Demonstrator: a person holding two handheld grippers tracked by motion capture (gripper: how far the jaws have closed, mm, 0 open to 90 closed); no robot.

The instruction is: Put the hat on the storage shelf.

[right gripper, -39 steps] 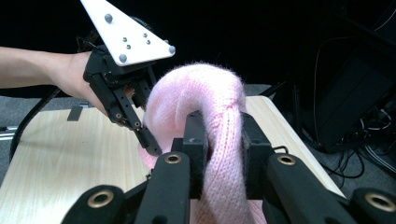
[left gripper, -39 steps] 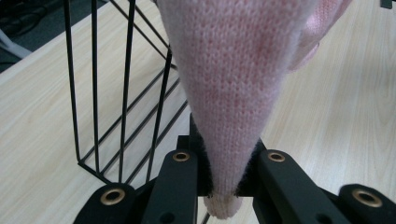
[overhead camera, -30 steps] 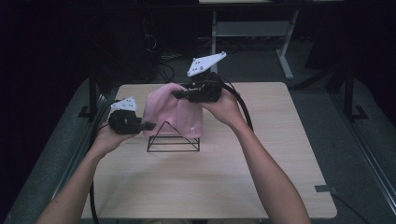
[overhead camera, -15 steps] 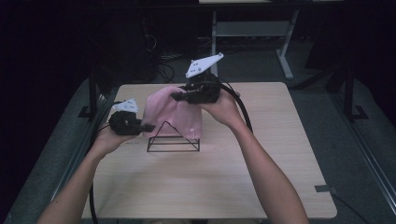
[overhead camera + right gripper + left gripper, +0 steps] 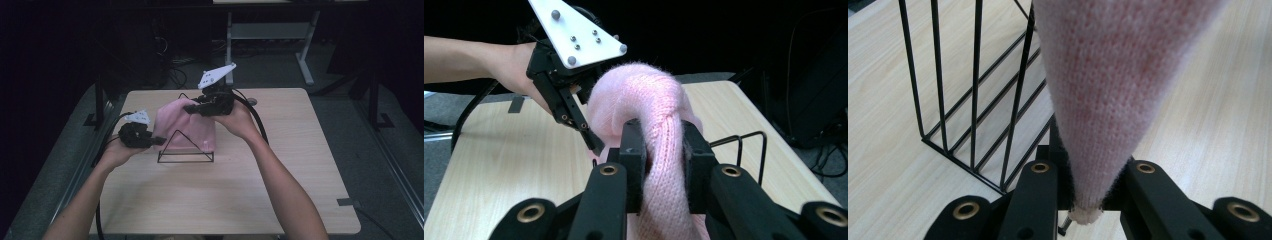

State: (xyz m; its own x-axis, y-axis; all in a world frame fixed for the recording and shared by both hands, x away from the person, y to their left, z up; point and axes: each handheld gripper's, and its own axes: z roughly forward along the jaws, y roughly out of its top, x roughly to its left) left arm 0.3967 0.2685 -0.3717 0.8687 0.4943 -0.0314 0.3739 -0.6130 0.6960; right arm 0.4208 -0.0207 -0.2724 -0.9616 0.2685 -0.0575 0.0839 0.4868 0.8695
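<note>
A pink knitted cloth [image 5: 186,125] hangs draped over a black wire rack [image 5: 186,150] of triangular shape near the table's middle. My right gripper [image 5: 194,108] is shut on the cloth's upper edge and holds it up above the rack; in the right gripper view the knit [image 5: 664,135] bunches between the jaws. My left gripper [image 5: 159,141] is shut on the cloth's lower left corner, beside the rack's left end. In the left gripper view the pink knit [image 5: 1098,100] narrows down into the jaws, with the rack's wires [image 5: 975,100] to the left.
The wooden table [image 5: 225,200] has bare room in front and to the right of the rack. Beyond its far edge stand a metal desk frame [image 5: 270,35] and cables on a dark floor. Black cables trail from both grippers.
The right gripper has shifted slightly with the cloth's top edge. The left gripper stays at the cloth's lower corner. The rack has not moved.
</note>
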